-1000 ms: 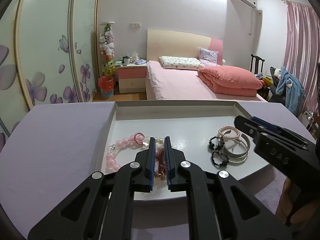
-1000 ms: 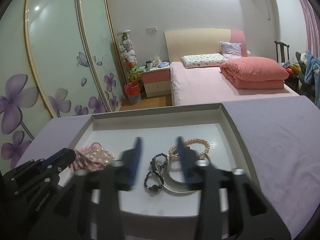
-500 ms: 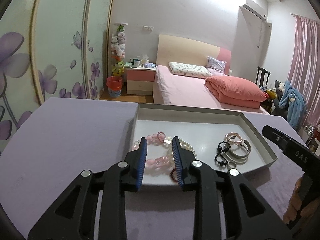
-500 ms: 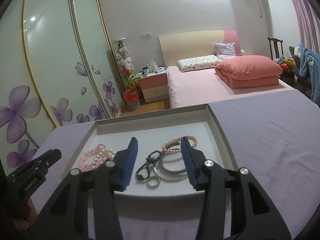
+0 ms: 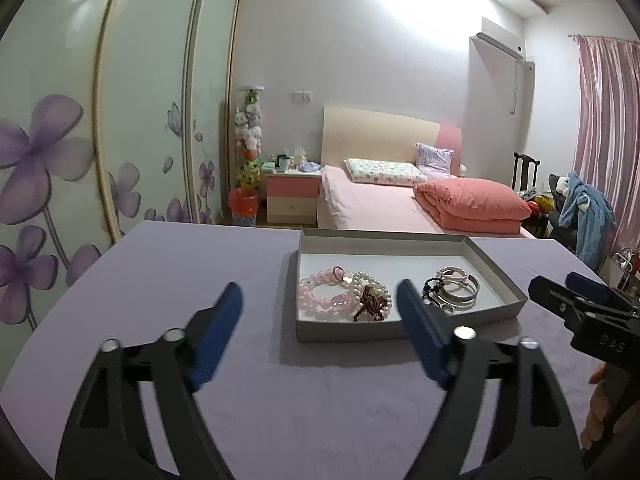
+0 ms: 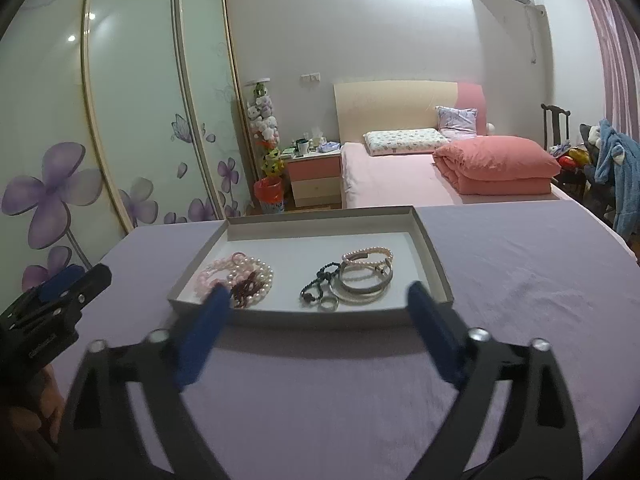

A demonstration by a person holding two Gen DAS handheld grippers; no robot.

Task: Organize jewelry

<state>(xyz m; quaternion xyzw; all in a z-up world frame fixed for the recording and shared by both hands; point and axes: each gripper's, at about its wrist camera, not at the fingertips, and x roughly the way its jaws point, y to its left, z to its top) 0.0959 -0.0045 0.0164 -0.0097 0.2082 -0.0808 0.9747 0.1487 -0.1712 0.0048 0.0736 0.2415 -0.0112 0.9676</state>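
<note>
Left wrist view, near first: left tool (image 5: 318, 304) spread wide, holding nothing, hovering over the lavender-covered table (image 5: 200, 264) just short of the tray. Right wrist view: right tool (image 6: 316, 312) also spread wide, empty, fingertips framing the tray's near edge. Neither touches any jewelry.

Grey tray (image 5: 390, 330) sits on the table ahead of both tools, all jewelry inside it. Left pile: pink bead bracelet (image 5: 320, 294), white pearl bracelet (image 5: 374, 284), dark red bead strand (image 5: 370, 302) lying on top, all touching and overlapping. Right pile: black bead bracelet (image 6: 320, 280), small ring (image 6: 329, 304), silver bangles (image 6: 362, 286), pink-pearl bangle (image 6: 367, 255), stacked and touching.

Risks, judged from this layout:
- Piles are tangled; grabbing one strand likely drags its neighbours, could spill pieces over the low tray wall.
- Ring is small, flat on the tray floor, right against the bangles; wide fingers could miss it or flick it away.
- Bangles are smooth metal, likely to slip or rotate in a pinch.
- Tray looks light; a push on the near wall could slide it across the cloth.
- Both tools are close to the same tray, could collide if both reach in together.

Far: pink bed (image 5: 376, 208), nightstand (image 6: 316, 180), flower-print wardrobe doors (image 6: 132, 120), not involved.
</note>
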